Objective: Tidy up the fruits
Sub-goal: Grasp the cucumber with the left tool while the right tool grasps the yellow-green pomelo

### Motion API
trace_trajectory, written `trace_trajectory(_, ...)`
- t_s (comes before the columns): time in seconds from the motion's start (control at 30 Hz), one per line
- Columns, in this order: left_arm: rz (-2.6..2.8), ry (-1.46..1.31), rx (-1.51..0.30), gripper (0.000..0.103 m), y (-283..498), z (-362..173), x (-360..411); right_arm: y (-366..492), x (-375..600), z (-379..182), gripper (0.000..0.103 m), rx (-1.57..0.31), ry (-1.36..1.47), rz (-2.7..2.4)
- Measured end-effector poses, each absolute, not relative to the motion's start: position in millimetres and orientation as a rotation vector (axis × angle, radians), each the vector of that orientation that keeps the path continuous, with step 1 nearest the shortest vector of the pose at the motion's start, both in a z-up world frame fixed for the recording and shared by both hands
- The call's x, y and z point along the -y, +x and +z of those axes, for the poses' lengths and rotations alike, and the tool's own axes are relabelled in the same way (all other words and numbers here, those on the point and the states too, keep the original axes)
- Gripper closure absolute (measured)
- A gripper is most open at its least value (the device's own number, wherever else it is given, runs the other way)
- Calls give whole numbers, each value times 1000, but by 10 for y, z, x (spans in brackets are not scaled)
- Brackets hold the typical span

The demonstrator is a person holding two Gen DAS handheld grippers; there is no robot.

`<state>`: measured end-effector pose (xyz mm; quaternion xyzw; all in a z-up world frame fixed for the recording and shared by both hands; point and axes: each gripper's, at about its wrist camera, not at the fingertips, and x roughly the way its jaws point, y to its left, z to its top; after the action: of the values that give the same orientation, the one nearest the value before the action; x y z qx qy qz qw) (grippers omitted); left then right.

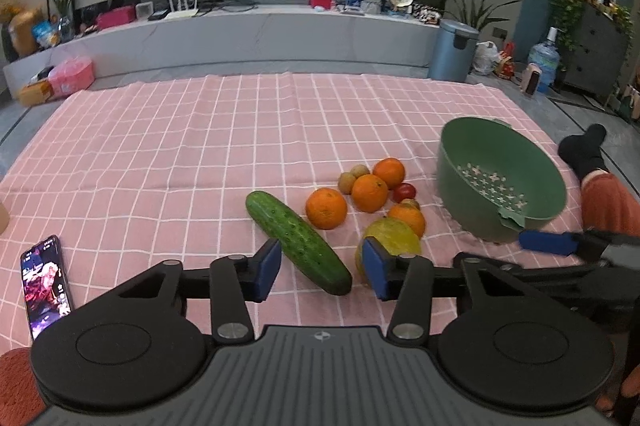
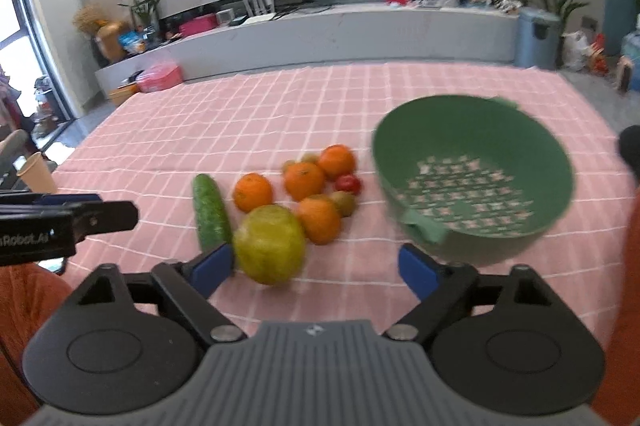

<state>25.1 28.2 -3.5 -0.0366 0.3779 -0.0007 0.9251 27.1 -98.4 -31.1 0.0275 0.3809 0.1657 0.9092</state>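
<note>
Your left gripper point(image 1: 322, 272) sits low over the pink checked cloth point(image 1: 180, 145) with its jaws apart, and the near end of the cucumber point(image 1: 298, 242) lies between the blue pads point(image 1: 269, 268) without either one pressing on it, so nothing is held there yet. Angling down along the cucumber's length puts the pads either side of its narrow body, which is likely why you come in from this end.

Your right gripper point(image 2: 316, 268) is also spread wide and empty; its left pad sits just beside the yellow-green fruit point(image 2: 269, 244), though the blur makes it impossible to say whether they touch (the same fruit shows behind your left gripper's right pad in the other view). The green colander point(image 2: 472, 177) stands tilted just to the right of the fruit pile, mouth turned toward you, and holds nothing so far.

The rest of the task's things lie bunched on the cloth between cucumber and colander: four oranges point(image 1: 326, 207), a small red tomato point(image 1: 404, 190) and a few brownish kiwi-like fruits point(image 1: 347, 181). A phone point(image 1: 46, 282) lies at the near left, well apart from everything.

My read is that sorting has barely begun, with both tools lined up for a first pick
</note>
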Motion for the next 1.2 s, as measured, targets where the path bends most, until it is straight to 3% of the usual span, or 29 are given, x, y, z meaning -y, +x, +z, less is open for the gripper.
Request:
trace_trajectory(0.17,11,-135,-821,52,419,-168,-359,445,799,-480,30,-835,58,358)
trace_trajectory(0.33,26,-211,-879,52,614,-357,-470,650,703,-603,33,-890,92,375)
trace_trajectory(0.47,44,-326,-926,41,778,-505,-612,814,693,-701,33,-940,142,360)
trace_trajectory(1.0,92,-438,-1020,42,1292,-858,-776,1098,582,-928,33,-1032,267,398)
trace_trajectory(1.2,99,-448,-1018,49,1350,-929,-817,1095,537,-929,41,-1015,251,435)
